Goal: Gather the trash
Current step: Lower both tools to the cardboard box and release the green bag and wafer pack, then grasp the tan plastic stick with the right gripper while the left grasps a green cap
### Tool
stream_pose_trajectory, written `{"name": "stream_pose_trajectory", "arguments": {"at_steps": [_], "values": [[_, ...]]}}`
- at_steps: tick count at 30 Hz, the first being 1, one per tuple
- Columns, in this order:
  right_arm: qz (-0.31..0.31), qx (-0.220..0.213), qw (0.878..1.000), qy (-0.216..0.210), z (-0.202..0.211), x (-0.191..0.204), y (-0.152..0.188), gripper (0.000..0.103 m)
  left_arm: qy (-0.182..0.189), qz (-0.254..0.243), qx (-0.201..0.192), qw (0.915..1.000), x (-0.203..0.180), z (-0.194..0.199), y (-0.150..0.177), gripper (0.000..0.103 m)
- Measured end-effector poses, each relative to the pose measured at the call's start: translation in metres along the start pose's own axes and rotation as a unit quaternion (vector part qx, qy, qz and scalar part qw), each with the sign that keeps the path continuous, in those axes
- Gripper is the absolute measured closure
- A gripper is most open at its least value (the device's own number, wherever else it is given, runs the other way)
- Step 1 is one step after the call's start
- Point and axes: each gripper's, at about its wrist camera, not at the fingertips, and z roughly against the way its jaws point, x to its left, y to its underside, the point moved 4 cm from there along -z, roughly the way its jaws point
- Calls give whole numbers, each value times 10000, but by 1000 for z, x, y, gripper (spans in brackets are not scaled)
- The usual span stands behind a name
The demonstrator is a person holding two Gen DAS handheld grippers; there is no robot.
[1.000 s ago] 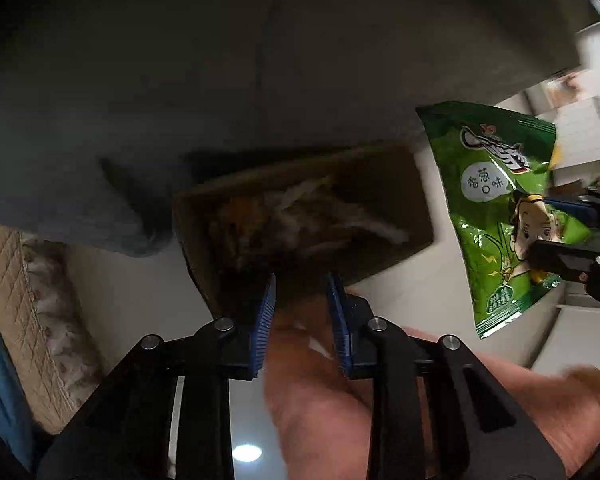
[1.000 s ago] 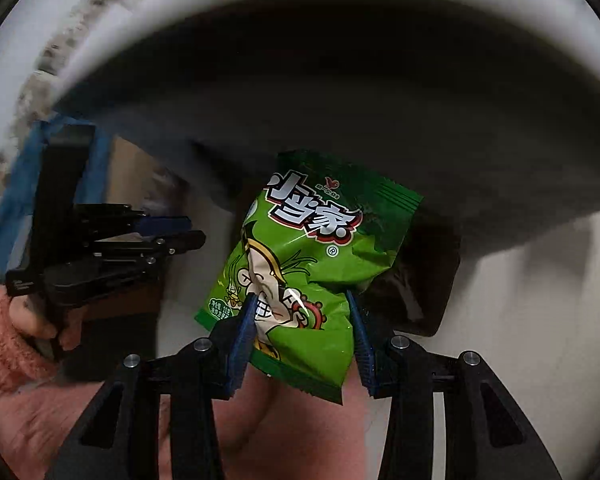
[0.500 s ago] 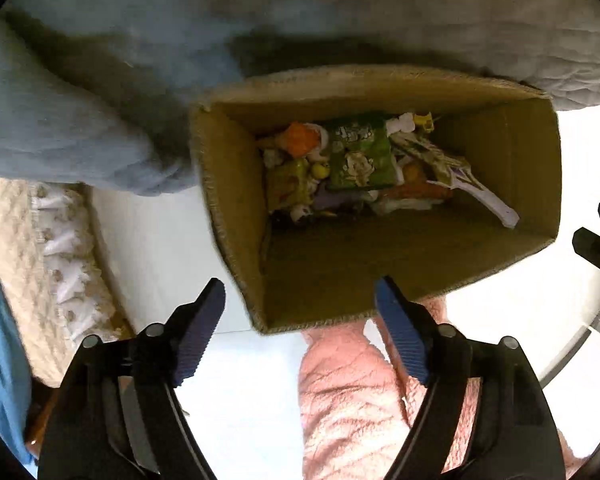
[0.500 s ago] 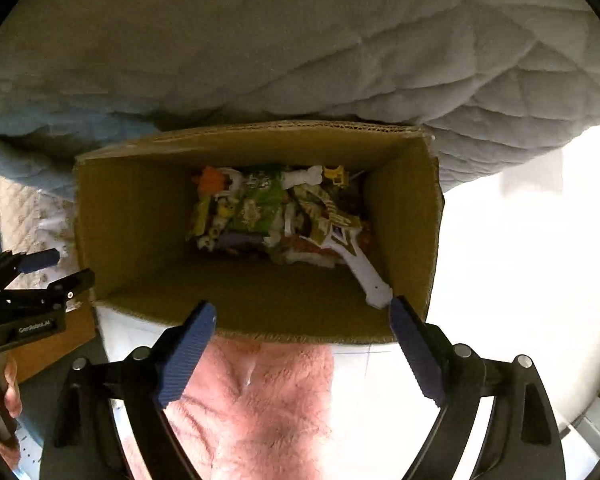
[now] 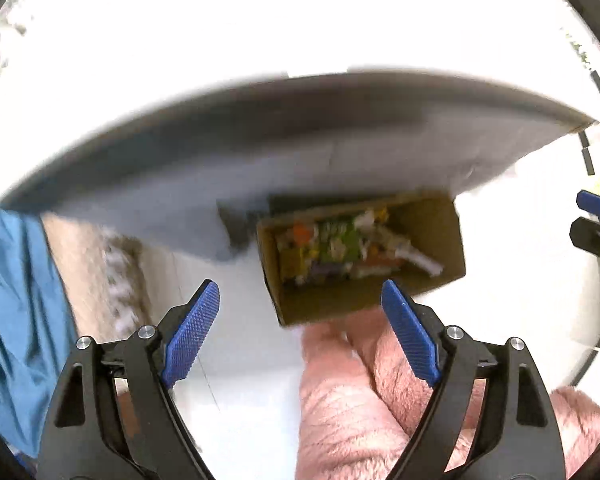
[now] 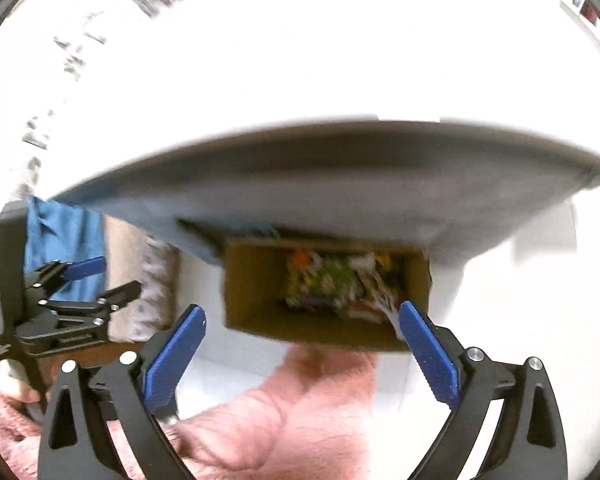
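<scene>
Left hand-held gripper point(image 5: 300, 312) is hanging released, jaws just opened wide, nothing between them. Cardboard box point(image 5: 440, 236) of wrappers point(image 5: 340, 244) is sitting on the floor below both, long axis left-right, against the grey bed edge point(image 5: 300, 152). Right hand-held gripper point(image 6: 302, 338) is likewise spread, empty.

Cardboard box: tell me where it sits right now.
The cardboard box sits on the pale floor, centre of both wrist views, tucked against the grey quilt's edge, just beyond the pink fuzzy legs.
</scene>
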Motion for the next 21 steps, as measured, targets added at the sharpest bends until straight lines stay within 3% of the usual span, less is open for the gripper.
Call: {"name": "stream_pose_trajectory", "arguments": {"at_steps": [5,9,14,21], "values": [[240,-1098,9935,158,55,9,-62,5,-151,118,-1008,9947,0,68,-36,14],[37,-1627,9860,358,61,-5,-126,5,-151,344,-1299,9908,3,88,-55,14],[-487,-1607,9838,626,28,-33,-192,7,-221,425,-1292,9905,4,98,-58,14],[-845,-1288,9810,1178,-17,-63,-250,25,-424,649,-1078,9911,16,104,-34,13]]}}
